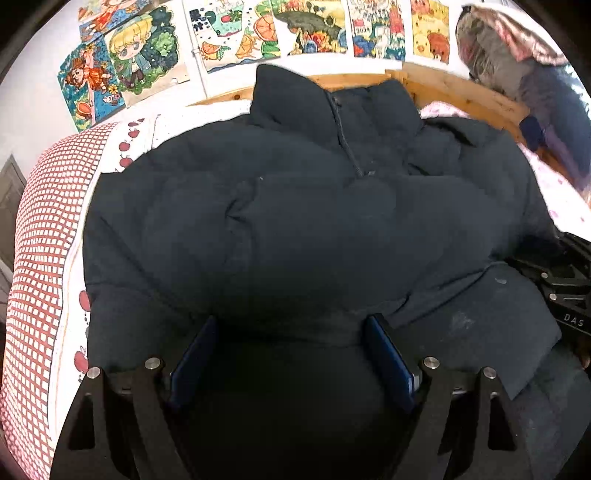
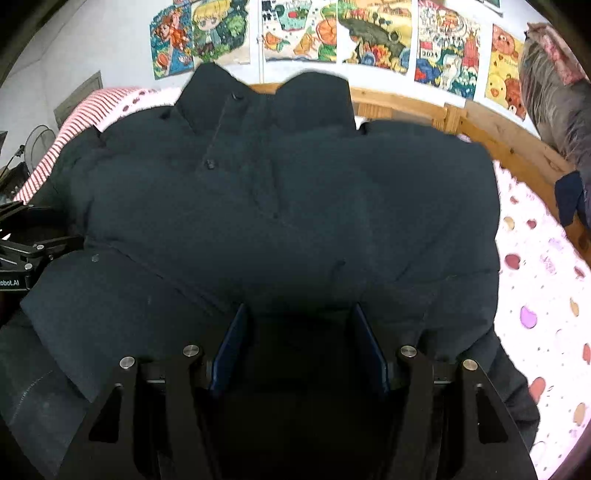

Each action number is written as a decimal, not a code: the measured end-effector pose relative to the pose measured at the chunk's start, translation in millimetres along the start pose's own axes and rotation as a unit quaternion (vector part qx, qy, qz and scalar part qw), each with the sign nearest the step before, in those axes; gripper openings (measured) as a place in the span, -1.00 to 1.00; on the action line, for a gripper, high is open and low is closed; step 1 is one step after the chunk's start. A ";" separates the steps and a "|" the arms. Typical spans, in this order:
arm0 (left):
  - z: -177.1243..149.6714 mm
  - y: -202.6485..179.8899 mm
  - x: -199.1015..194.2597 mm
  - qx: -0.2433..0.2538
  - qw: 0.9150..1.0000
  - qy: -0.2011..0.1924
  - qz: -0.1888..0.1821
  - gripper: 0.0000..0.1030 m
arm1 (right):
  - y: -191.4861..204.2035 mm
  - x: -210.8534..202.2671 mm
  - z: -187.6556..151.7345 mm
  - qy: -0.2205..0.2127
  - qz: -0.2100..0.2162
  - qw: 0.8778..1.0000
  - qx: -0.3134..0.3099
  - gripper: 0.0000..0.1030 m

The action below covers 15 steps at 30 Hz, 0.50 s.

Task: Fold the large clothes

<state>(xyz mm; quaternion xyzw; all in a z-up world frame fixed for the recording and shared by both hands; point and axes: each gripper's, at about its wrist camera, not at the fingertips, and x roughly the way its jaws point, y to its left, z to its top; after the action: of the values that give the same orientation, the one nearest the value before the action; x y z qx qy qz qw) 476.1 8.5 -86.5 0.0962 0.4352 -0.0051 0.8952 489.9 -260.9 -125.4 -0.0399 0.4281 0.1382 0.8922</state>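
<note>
One dark padded jacket point(image 1: 295, 229) lay spread on the bed point(image 2: 535, 258), its collar toward the wooden headboard point(image 1: 461, 92) and its lower hem nearest to the two grippers. The left gripper point(image 1: 291, 332) stood with its jaws wide apart over the hem, and dark cloth filled the space between them. The right gripper point(image 2: 301, 317) stood the same way, jaws wide, above the other half of the hem. Whether the pads already touched the cloth I could not tell, because everything there was dark.

In my judgement the step was to take the hem for a fold toward the collar. To do it well, each gripper should bite all the thick layers together, not only the outer shell. Both should lift evenly, so the padding does not slide to one side.

I counted one jacket, two grippers, one red checked quilt point(image 1: 40, 229) at the left edge, and about six coloured drawings point(image 2: 373, 33) on the wall.
</note>
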 end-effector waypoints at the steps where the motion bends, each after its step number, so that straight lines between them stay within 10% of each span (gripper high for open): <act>1: -0.2 -2.9 4.6 0.005 1.000 0.006 0.007 0.60 | 0.2 4.5 -1.2 0.004 -0.003 1.000 -0.001 0.06; 15: -1.7 5.6 -1.6 -0.012 1.000 -0.013 -0.017 0.71 | -5.3 -11.2 -12.8 -0.043 0.004 0.999 0.021 0.35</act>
<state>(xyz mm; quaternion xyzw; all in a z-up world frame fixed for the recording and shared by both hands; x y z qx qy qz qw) 474.3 14.2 -85.3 0.0776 0.4254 -0.0163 0.9015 475.1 -270.8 -125.1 -0.0131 0.3921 0.1343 0.9100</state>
